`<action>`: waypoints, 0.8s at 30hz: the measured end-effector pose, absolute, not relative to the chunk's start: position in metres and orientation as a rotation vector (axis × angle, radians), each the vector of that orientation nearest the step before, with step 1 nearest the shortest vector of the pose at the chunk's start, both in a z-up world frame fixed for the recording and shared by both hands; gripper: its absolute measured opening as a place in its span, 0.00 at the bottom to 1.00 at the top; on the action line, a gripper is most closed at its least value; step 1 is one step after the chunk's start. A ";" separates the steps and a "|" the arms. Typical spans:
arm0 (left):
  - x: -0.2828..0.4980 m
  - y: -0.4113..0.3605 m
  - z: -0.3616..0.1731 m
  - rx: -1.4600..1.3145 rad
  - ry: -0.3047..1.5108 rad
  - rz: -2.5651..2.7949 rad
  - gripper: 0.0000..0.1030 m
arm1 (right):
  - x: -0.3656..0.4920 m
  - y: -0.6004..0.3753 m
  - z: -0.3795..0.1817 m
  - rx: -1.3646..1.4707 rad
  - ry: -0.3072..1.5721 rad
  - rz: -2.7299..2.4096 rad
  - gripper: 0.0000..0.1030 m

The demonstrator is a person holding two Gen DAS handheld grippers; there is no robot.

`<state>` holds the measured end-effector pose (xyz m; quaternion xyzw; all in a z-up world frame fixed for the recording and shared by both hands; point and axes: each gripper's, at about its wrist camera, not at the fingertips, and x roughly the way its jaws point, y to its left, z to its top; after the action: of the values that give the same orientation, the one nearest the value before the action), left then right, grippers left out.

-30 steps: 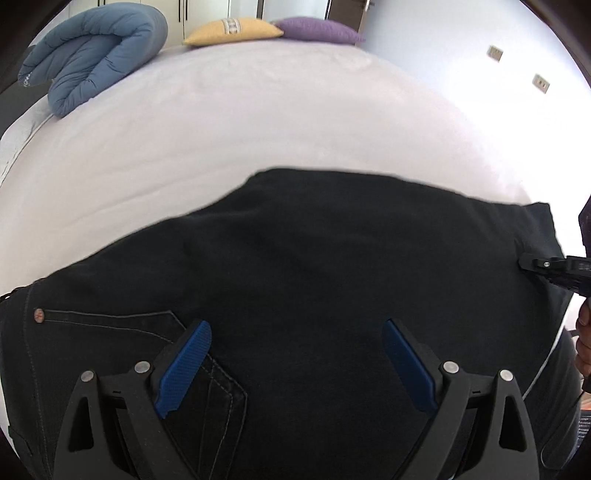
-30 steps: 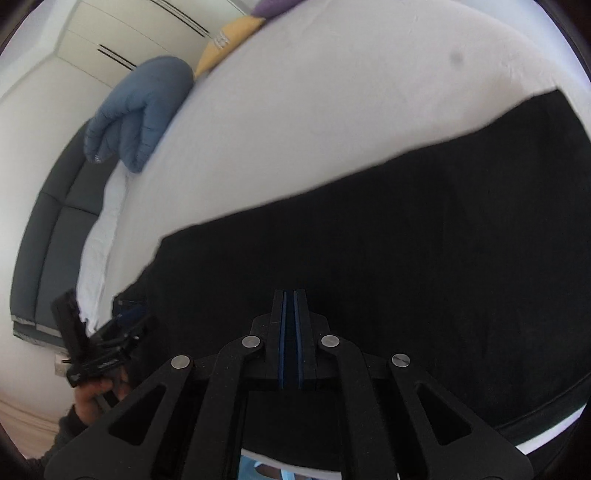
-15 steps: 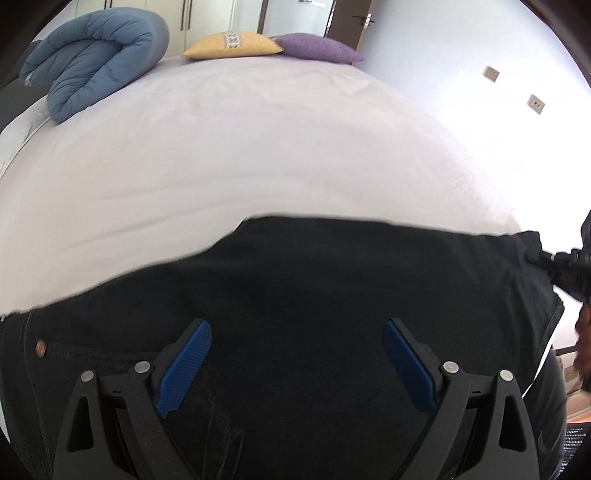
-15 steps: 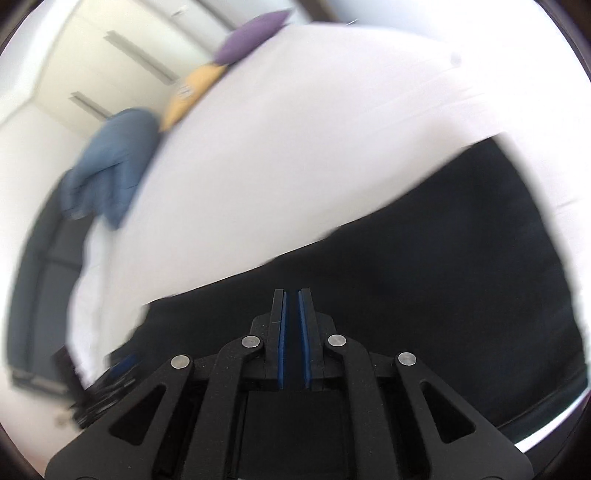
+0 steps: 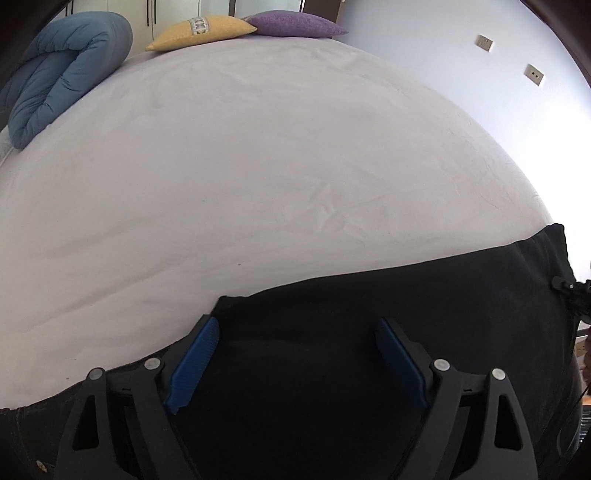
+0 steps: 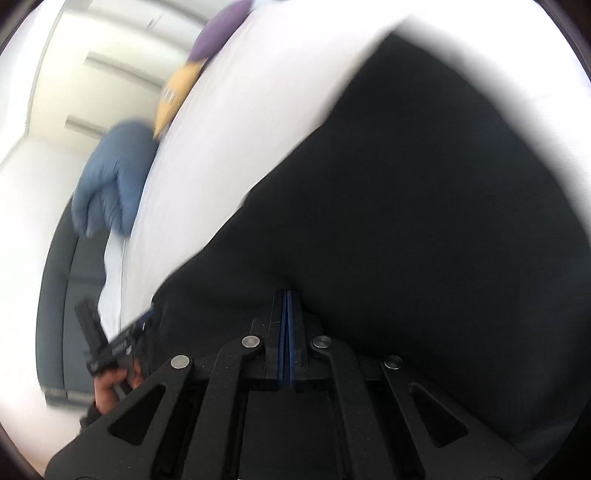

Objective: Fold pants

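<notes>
Black pants [image 5: 369,369] mid-fold on the bed [image 5: 258,166]
Right tongs [image 6: 287,295] pressed together, pinching pants cloth; left tongs [image 5: 295,354] spread just above it, holding nothing. Judging: early fold, more folds left.

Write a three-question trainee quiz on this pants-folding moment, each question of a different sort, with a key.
1. True or false: the left tongs are open, gripping nothing.
2. What lies farthest back on the bed? A) yellow pillow and purple pillow B) a laptop C) shoes
3. Fill in: the right tongs are shut on the black ____.

Key: 1 true; 2 A; 3 pants.
</notes>
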<state>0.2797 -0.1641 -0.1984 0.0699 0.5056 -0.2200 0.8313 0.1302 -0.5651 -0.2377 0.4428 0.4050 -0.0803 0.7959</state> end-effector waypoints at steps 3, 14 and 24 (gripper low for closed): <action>0.263 -0.154 -0.180 0.092 1.028 -0.409 0.85 | 0.079 -0.611 -0.201 0.911 0.789 -0.361 0.05; 0.156 -0.202 -0.218 0.096 1.024 -0.520 0.91 | 0.127 -0.456 -0.253 0.896 1.009 0.148 0.06; 0.160 -0.059 -0.215 -0.097 0.986 -0.518 0.82 | 0.026 -0.594 -0.250 1.099 0.749 -0.249 0.00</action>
<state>0.1602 -0.0593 -0.2151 -0.0462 0.4678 -0.2458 0.8477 0.0265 -0.5940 -0.2495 0.5084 0.3467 -0.1150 0.7798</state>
